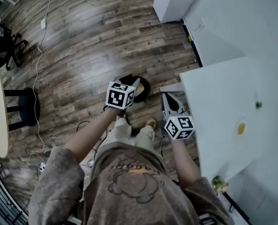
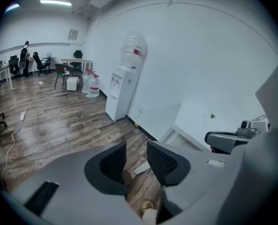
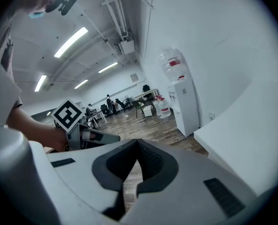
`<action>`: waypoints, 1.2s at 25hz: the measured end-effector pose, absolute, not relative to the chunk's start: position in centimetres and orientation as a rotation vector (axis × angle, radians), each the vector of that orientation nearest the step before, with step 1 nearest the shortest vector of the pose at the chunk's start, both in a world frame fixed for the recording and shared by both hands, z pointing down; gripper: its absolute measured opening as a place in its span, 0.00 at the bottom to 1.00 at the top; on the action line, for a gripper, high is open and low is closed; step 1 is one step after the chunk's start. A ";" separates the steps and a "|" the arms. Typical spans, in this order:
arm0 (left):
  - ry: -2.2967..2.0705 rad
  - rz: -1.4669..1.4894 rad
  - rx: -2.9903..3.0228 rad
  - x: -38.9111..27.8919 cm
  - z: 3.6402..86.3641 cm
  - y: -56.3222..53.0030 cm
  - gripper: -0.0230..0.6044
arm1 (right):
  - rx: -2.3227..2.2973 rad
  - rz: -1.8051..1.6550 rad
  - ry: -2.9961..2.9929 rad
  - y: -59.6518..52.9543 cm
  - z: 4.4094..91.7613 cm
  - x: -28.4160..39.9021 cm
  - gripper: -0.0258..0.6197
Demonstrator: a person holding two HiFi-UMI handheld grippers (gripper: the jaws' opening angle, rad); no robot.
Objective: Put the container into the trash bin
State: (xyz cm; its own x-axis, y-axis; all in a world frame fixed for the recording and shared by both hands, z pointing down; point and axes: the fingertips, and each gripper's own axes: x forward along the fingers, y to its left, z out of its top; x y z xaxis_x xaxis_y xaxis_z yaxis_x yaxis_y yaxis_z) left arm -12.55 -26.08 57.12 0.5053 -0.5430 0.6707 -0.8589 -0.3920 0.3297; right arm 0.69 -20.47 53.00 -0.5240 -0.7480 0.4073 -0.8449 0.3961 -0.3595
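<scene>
Just left of the white rectangular table [image 1: 223, 107], the left gripper [image 2: 136, 144] is held with jaws spread on nothing and the right gripper [image 3: 137, 144] with jaws pressed together, over the round black trash bin [image 1: 145, 89] (whether the container lies inside cannot be told).

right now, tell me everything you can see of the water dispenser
The water dispenser is a tall white cabinet, upright on the wood floor, close against the white wall. A clear upturned bottle with a red label sits on top; small dark taps show on its front. Beyond it, spare bottles stand on the floor.
</scene>
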 end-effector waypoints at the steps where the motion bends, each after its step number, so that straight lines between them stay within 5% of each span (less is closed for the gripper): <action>1: -1.148 0.595 2.103 -12.5 55.5 -25.7 0.23 | 1.418 0.791 -2.484 -20.3 52.0 0.7 0.04; 16: -1.093 0.327 2.344 -10.7 38.2 -19.4 0.23 | 1.330 0.590 -2.629 -16.8 39.3 1.1 0.04; 30: -1.023 0.178 2.590 -9.7 31.9 -14.6 0.22 | 1.401 0.483 -2.664 -14.0 34.2 2.8 0.04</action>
State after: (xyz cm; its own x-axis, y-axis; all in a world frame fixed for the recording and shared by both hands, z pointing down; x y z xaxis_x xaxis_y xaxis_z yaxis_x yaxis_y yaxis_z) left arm -9.68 -14.57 31.92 0.7313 -0.6379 0.2414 -0.6820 -0.6781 0.2740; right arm 2.79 -14.03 34.20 -0.5741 -0.7868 0.2265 -0.8163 0.5283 -0.2337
